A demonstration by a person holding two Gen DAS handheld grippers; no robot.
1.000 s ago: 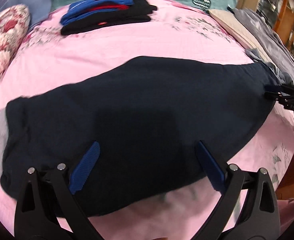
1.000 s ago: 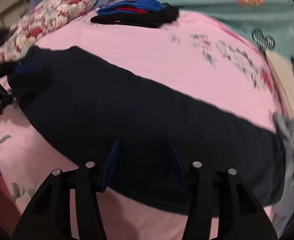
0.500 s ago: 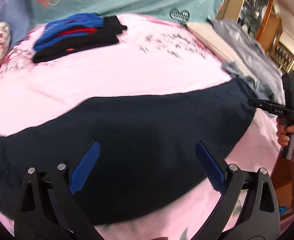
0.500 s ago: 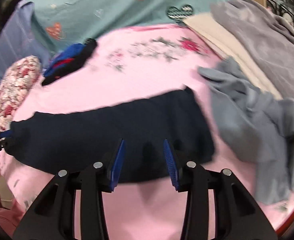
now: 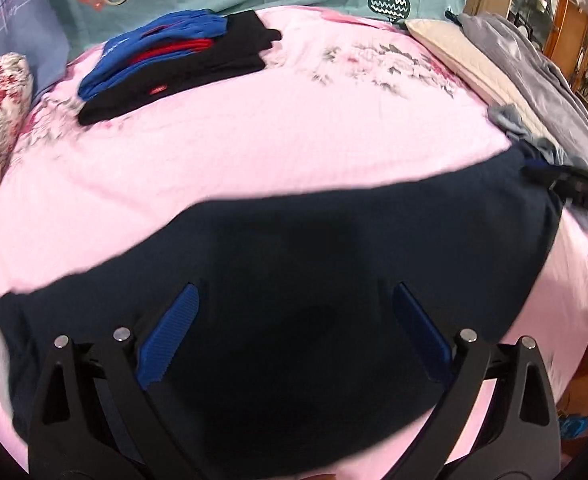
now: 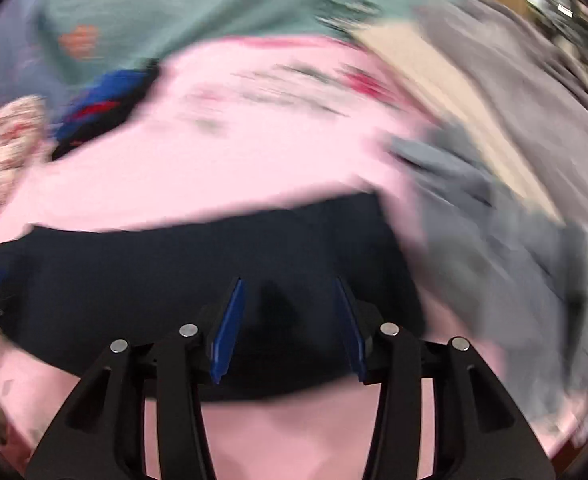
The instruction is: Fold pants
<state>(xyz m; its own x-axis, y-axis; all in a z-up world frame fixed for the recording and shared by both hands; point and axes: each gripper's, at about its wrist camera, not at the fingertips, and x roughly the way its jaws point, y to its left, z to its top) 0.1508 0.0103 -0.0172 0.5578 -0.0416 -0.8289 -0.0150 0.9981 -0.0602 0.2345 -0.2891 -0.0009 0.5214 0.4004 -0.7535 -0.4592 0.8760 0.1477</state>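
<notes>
The pants (image 5: pixel 294 288) lie flat on the pink bed (image 5: pixel 253 152) as one long dark band, already narrowed to a single leg's width by the look of it. In the left wrist view their long axis runs from about 8 o'clock to 2 o'clock; in the right wrist view it runs nearly 9 to 3. The left hand-held gripper (image 5: pixel 294 332) hangs over the middle-to-left stretch of the band, jaws spread wide, nothing between them and no pad on the cloth. The right hand-held gripper (image 6: pixel 287 328) stands over the right-hand end of the band, which stops short at about 2 o'clock of it, just beside a rumpled grey garment (image 6: pixel 494 240). Its jaws are partly apart and opening, with cloth below them but none pinched. That view is heavily blurred, so contact cannot be ruled on. Judgement: the next fold must bring one end along the long axis onto the other. The right gripper is nearer the right end, the left one nearer the far left end at 8 o'clock. A folded stack (image 5: pixel 173 60) sits at 11 o'clock, well apart.
</notes>
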